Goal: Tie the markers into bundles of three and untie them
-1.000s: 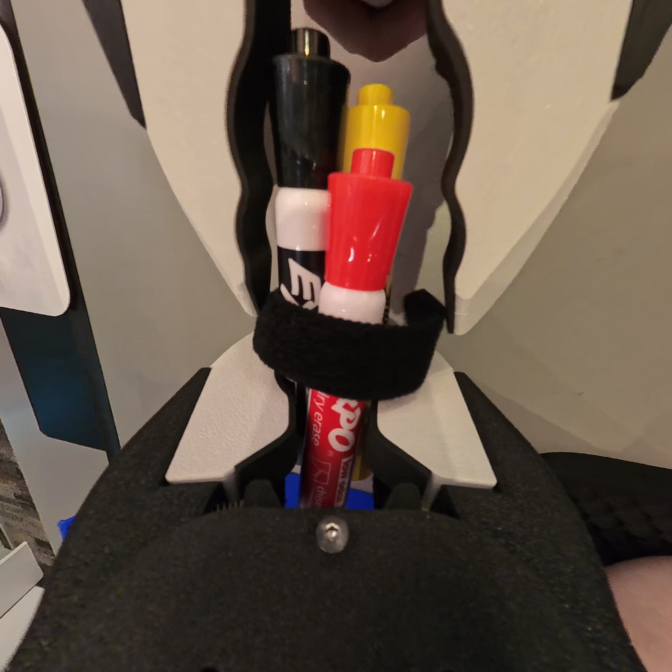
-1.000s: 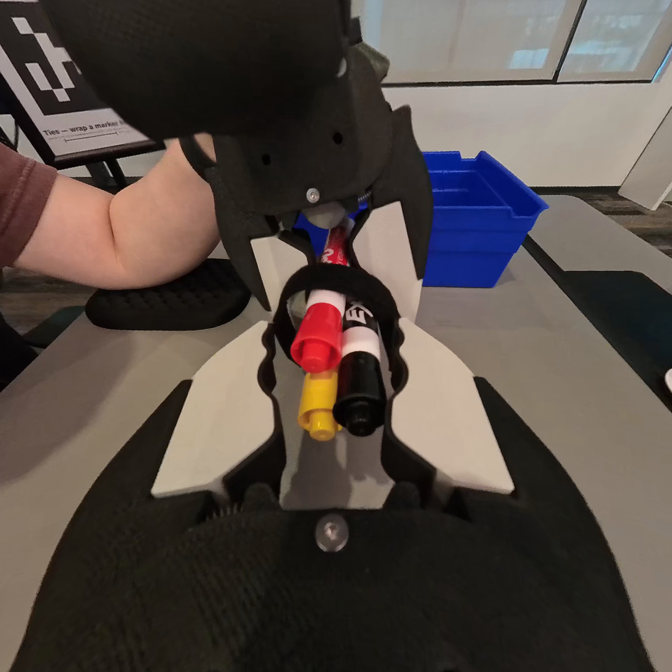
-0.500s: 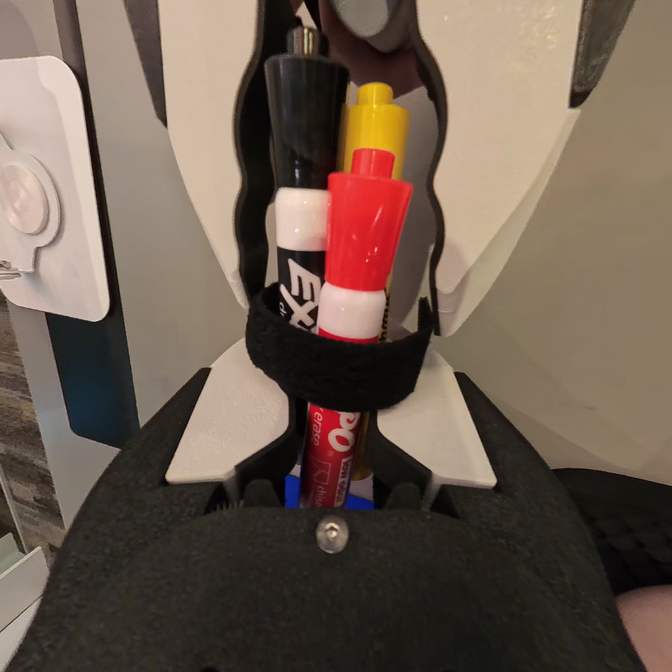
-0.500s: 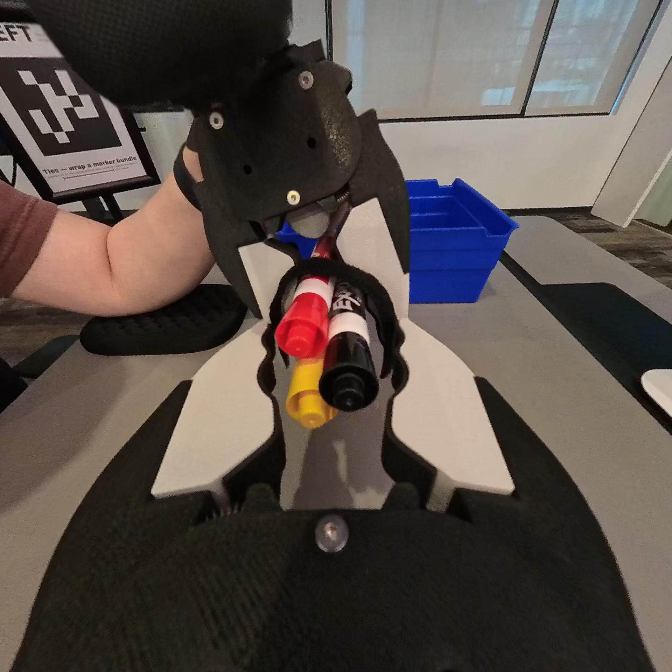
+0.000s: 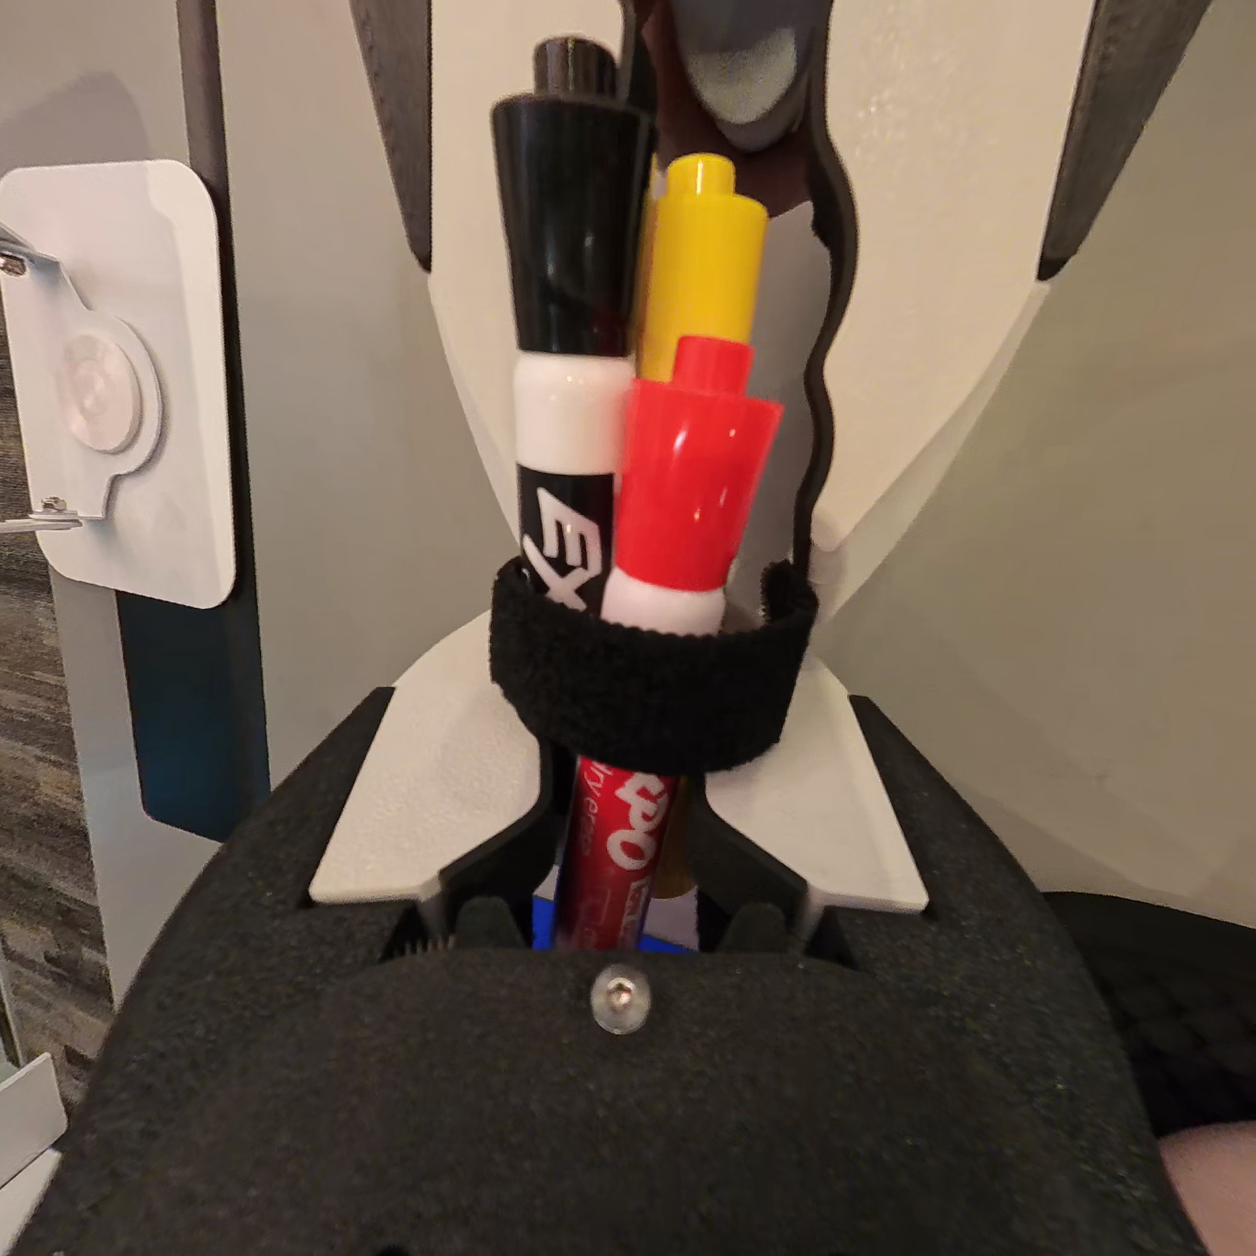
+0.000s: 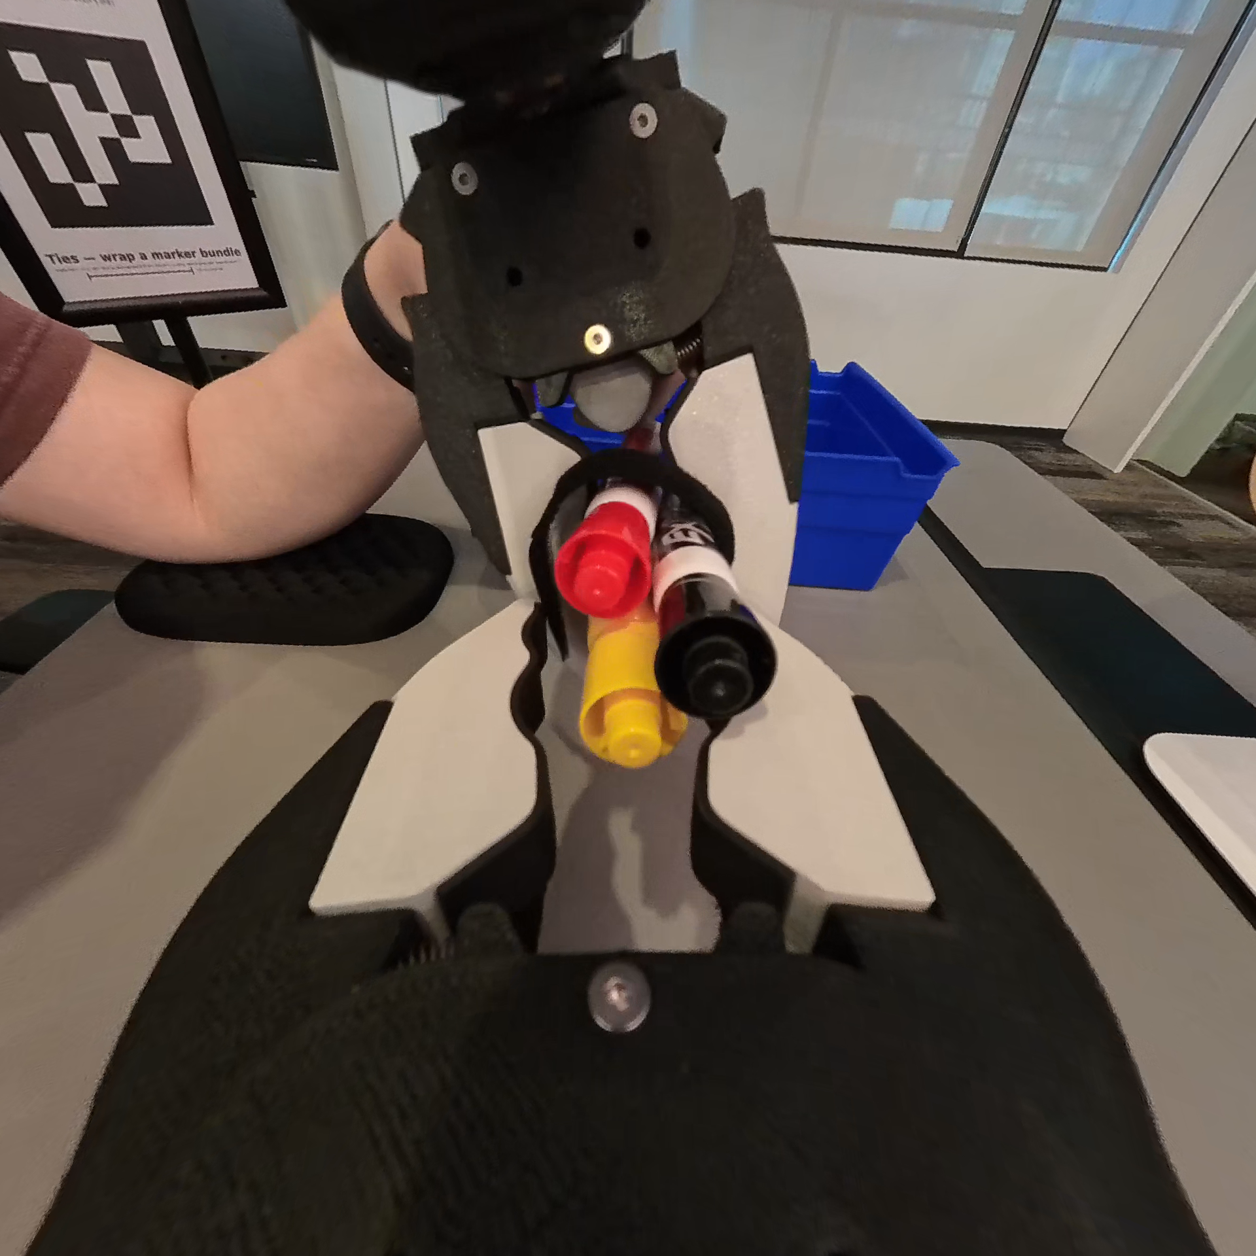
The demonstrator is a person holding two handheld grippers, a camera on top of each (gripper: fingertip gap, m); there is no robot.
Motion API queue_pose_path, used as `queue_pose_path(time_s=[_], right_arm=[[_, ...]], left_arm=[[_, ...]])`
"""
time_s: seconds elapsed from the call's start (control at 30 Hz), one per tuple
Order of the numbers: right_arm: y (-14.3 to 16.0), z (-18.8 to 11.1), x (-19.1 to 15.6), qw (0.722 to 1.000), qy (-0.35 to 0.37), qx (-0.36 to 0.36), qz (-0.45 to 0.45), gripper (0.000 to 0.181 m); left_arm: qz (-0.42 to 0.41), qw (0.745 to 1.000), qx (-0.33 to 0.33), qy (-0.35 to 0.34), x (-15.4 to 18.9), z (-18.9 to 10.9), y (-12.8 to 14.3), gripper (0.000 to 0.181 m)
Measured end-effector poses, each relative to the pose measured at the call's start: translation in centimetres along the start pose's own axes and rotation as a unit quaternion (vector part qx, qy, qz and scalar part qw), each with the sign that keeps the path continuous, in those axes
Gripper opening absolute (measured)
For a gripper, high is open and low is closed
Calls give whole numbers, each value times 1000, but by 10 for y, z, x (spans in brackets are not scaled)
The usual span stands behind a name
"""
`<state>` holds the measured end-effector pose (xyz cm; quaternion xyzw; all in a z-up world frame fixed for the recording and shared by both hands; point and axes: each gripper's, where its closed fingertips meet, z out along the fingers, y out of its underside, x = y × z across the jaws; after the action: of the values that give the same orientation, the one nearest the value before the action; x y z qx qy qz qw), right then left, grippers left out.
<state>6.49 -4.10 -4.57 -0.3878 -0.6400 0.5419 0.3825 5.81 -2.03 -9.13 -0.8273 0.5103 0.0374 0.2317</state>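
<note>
A bundle of three markers, black [image 5: 571, 238], yellow [image 5: 700, 258] and red [image 5: 693, 469], is ringed by a black hook-and-loop strap [image 5: 646, 686]. My left gripper [image 5: 646, 646] is shut on the marker barrels below the strap. In the right wrist view the caps point at the camera: red [image 6: 601, 567], yellow [image 6: 622, 700], black [image 6: 713, 669], with the strap [image 6: 632, 469] behind them. My right gripper [image 6: 646, 612] is open and straddles the cap ends. One of its fingers [image 5: 917, 340] reaches the strap's loose tab [image 5: 781, 584].
A blue bin [image 6: 870, 489] stands behind on the grey table [image 6: 170, 747]. A black padded rest [image 6: 285, 578] lies under a person's forearm [image 6: 238, 462]. A framed sign [image 6: 115, 149] stands at the back left. A white object [image 6: 1210, 795] sits at the right edge. Across from one pair of fingers to the other is roughly 4 centimetres. The white object [image 6: 1210, 795] is about 30 centimetres from both grippers' fingertips.
The bundle has come closer to the right wrist camera and the left gripper has risen in that view. The right fingers have slid farther along the caps, towards the strap.
</note>
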Motion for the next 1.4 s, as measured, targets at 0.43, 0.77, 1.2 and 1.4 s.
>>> queue_pose_path(time_s=[0.43,0.77,1.2,1.4], right_arm=[[20,6,-2,995,21,-46,-91,43],[31,9,-3,989,39,-37,-141,37],[39,7,1,989,41,-35,-141,46],[39,9,-2,993,21,-24,-113,52]], left_arm=[[-3,999,-46,24,9,9,13,41],[-5,997,-73,39,16,15,19,42],[3,997,-70,32,15,13,18,42],[6,997,-68,27,14,12,17,42]])
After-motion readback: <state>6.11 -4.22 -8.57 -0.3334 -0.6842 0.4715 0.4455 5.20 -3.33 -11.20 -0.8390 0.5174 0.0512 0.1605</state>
